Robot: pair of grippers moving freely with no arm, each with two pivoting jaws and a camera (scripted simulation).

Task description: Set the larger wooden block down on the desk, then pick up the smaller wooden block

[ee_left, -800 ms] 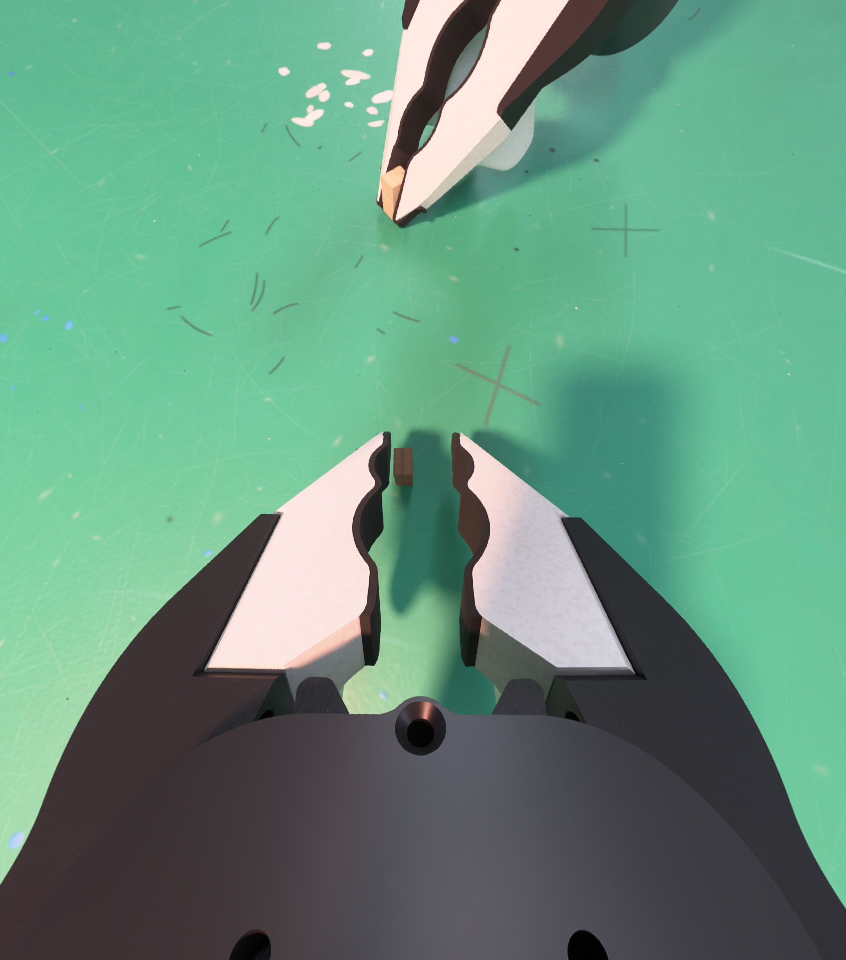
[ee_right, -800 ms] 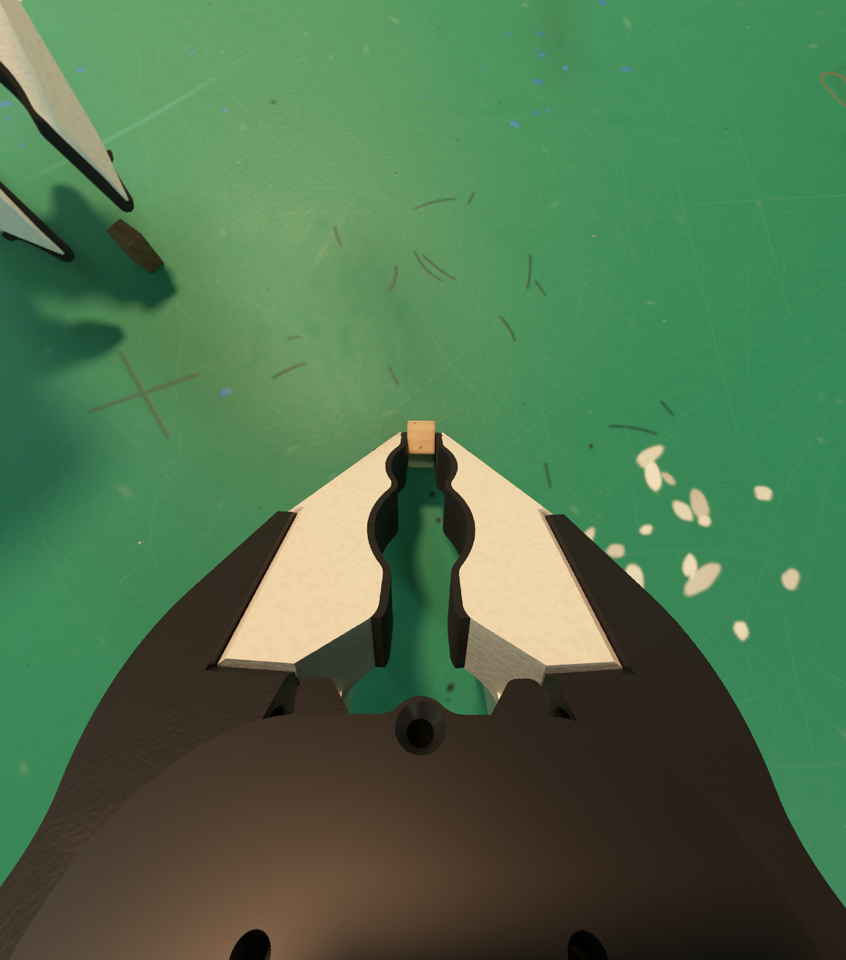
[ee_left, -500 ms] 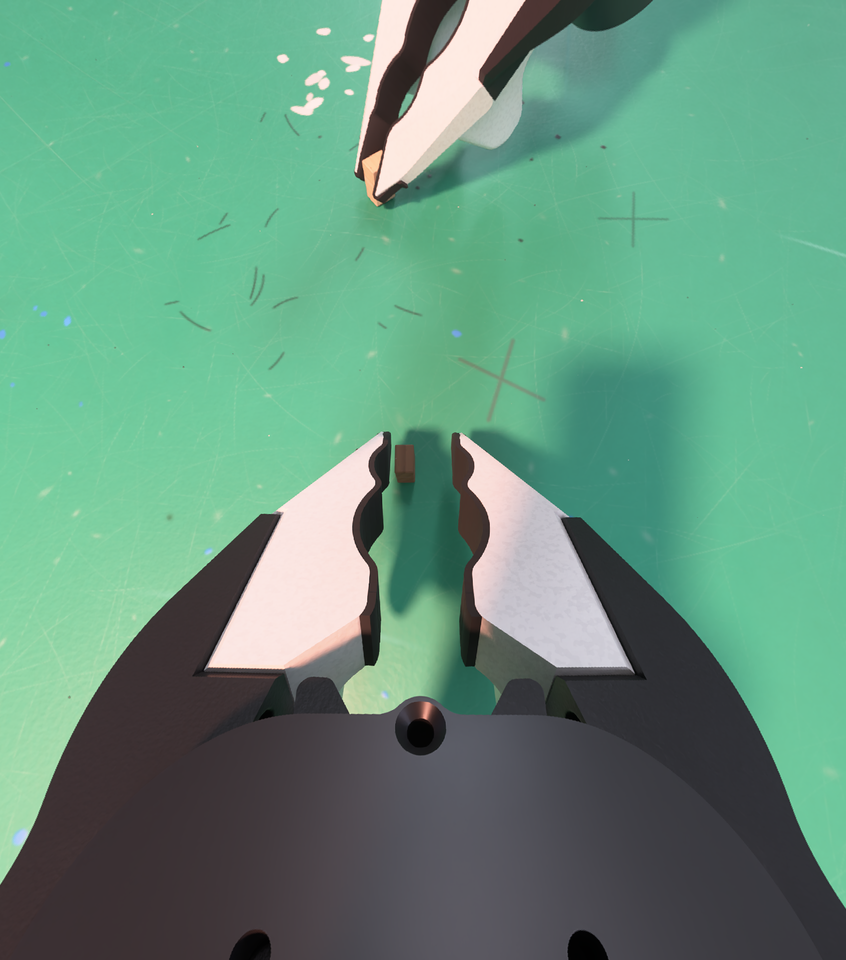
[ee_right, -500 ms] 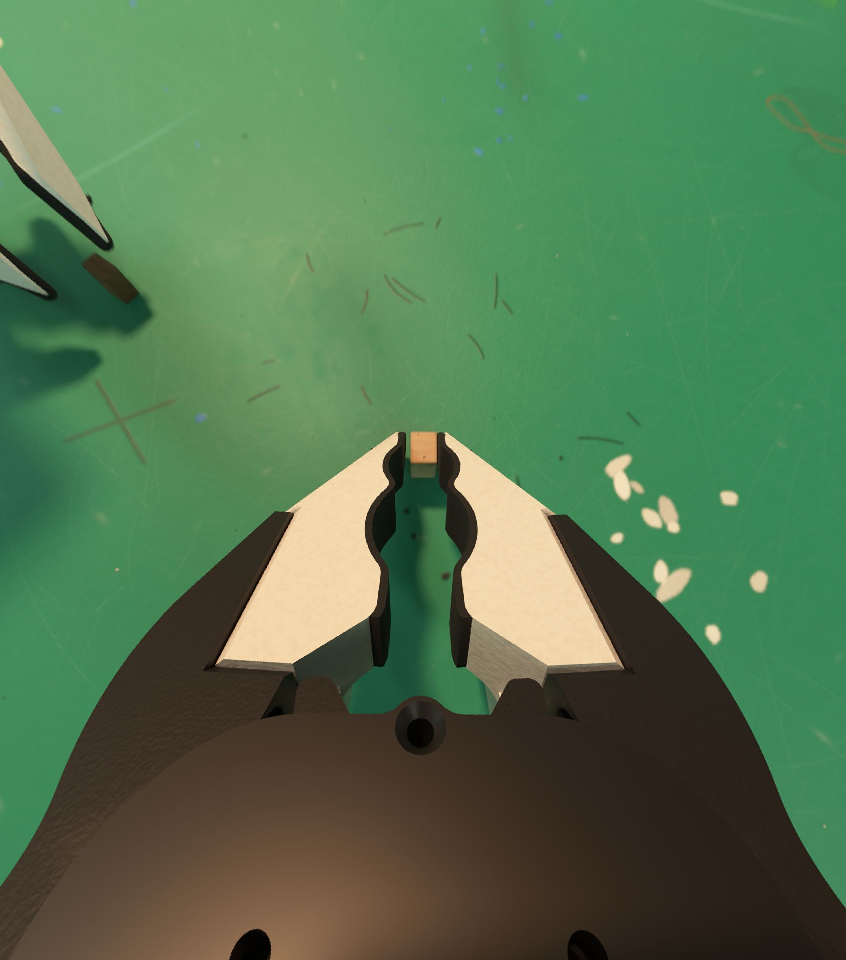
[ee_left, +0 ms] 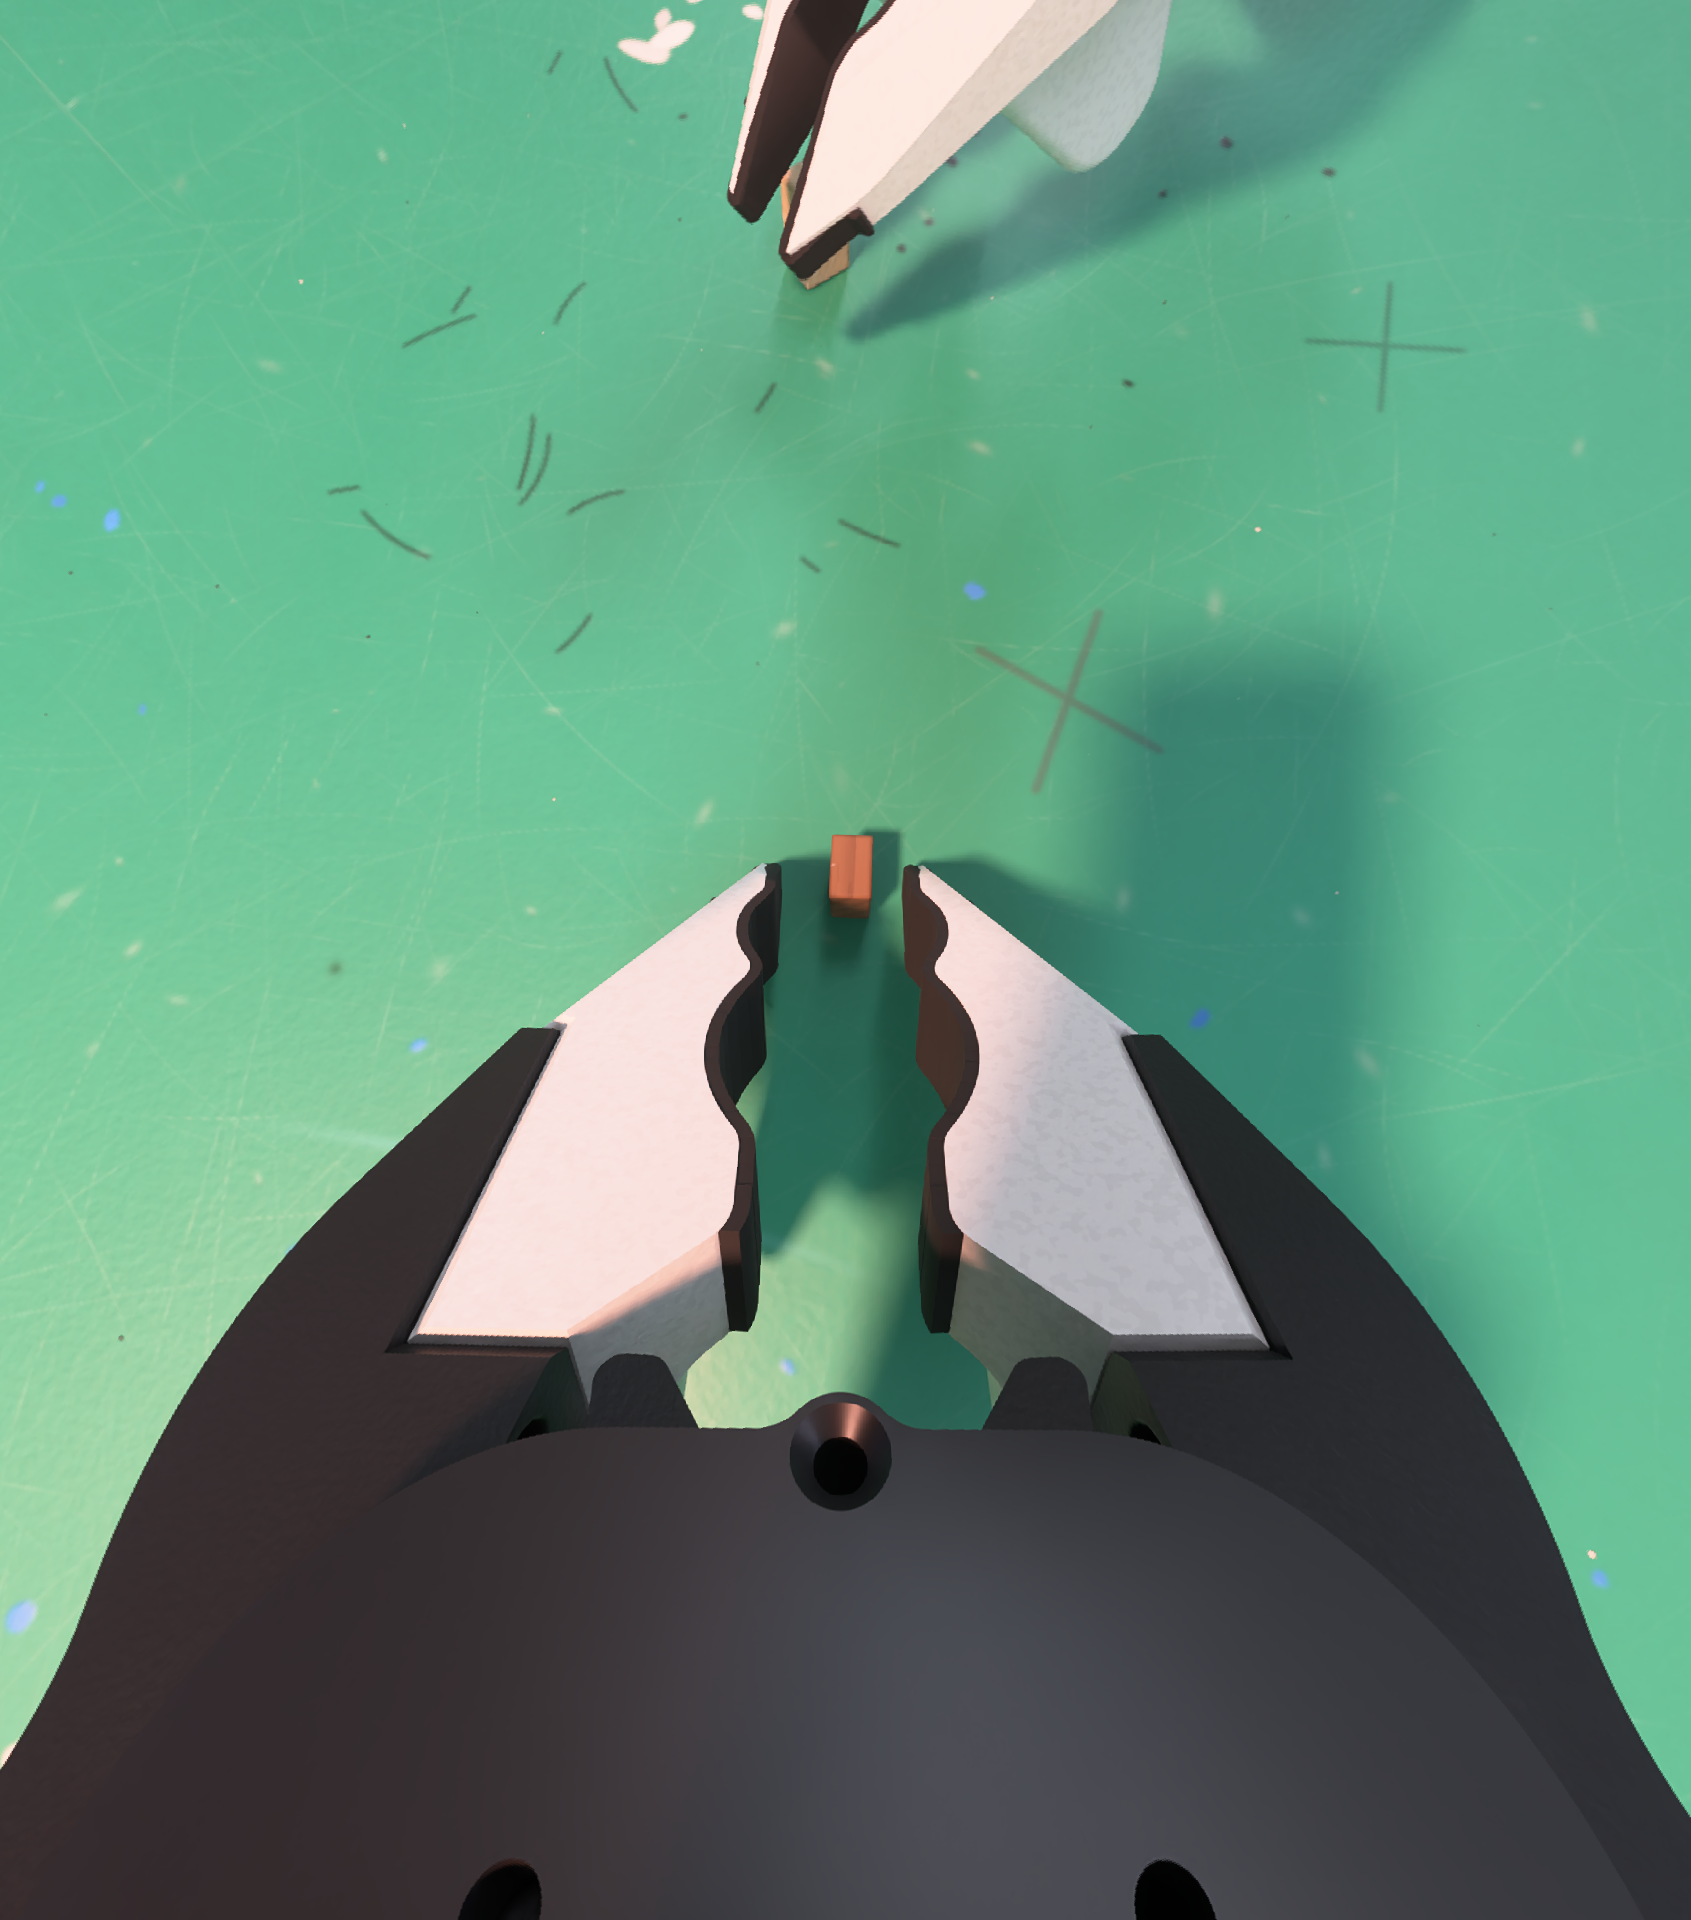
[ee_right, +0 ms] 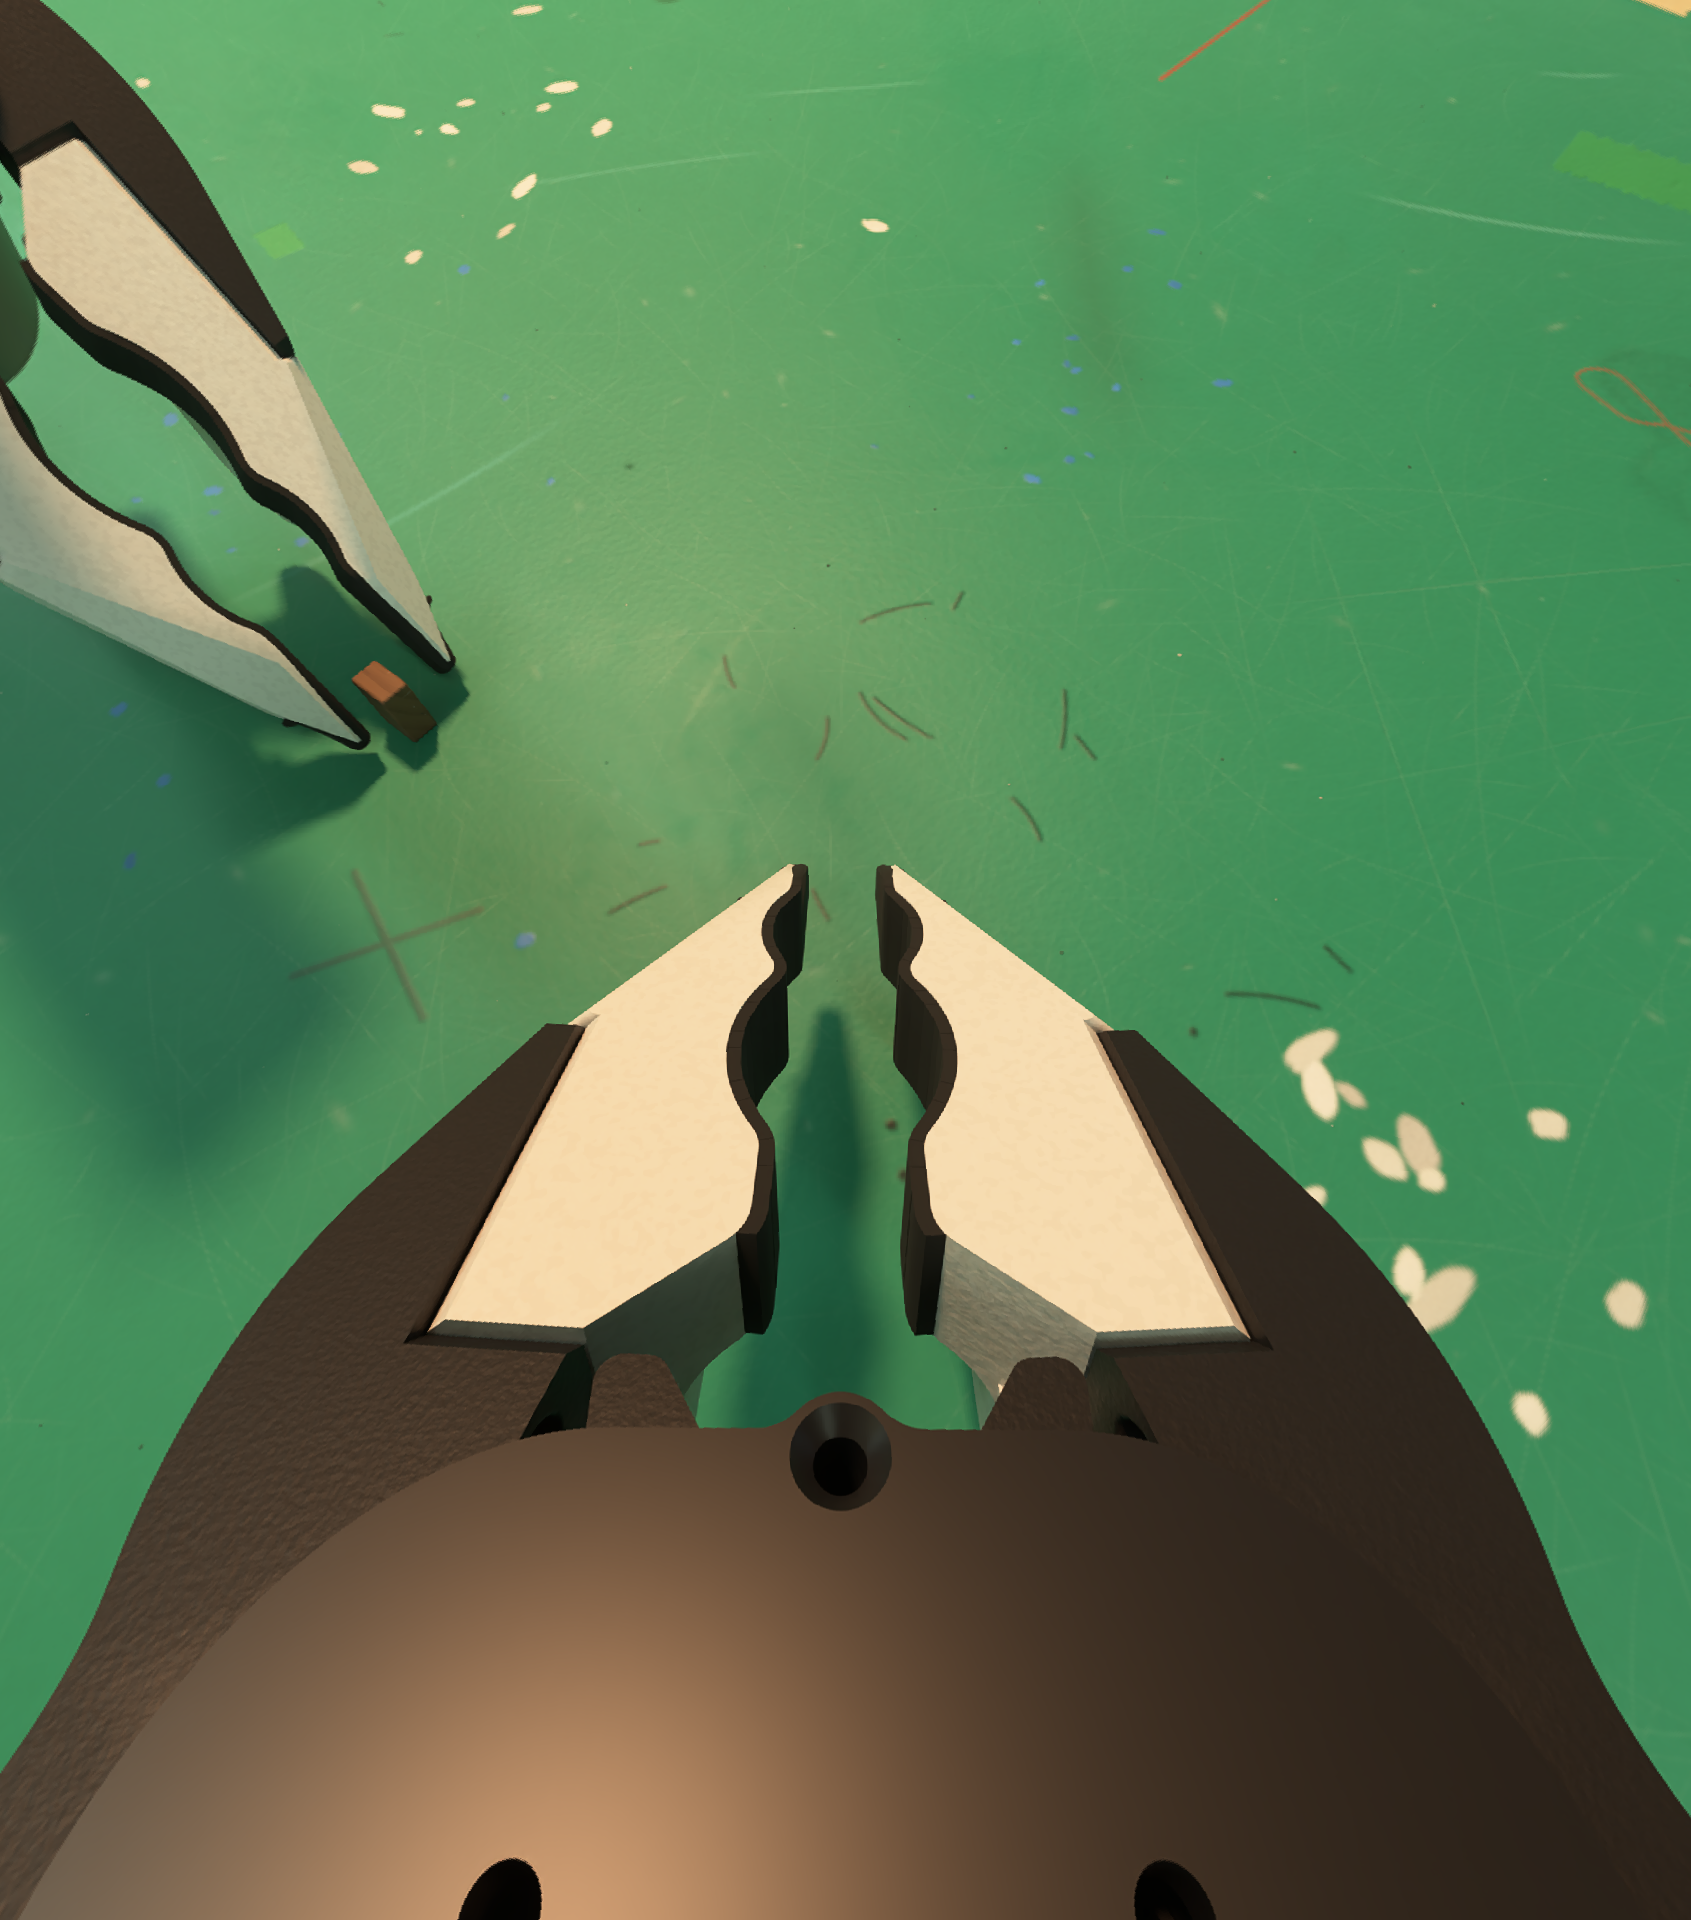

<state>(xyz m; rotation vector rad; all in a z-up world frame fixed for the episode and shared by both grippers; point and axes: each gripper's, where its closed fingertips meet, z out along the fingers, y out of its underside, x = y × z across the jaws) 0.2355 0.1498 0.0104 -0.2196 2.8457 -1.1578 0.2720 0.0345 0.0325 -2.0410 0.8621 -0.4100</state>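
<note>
A small brown wooden block (ee_left: 850, 878) lies on the green mat (ee_left: 197, 831) between the tips of my left gripper (ee_left: 841, 878), which is open and not touching it. The right wrist view shows the same block (ee_right: 392, 698) between the left gripper's tips (ee_right: 401, 702). My right gripper (ee_right: 839, 878) has its jaws a little apart with nothing between them in its own view. In the left wrist view, a pale wooden block (ee_left: 825, 268) rests on the mat under the right gripper's tips (ee_left: 784, 234), partly hidden by them.
Dark scratch marks (ee_left: 534, 468) and two faint crosses (ee_left: 1069, 701) mark the mat between the grippers. White flecks (ee_right: 1381, 1143) lie right of my right gripper. A thin orange wire loop (ee_right: 1672, 426) and a green tape patch (ee_right: 1636, 171) lie at the far right.
My right gripper has let go of the pale block and pulled up and back; the block no longer shows between its tips. The brown block now sits centred at my left gripper's tips.
</note>
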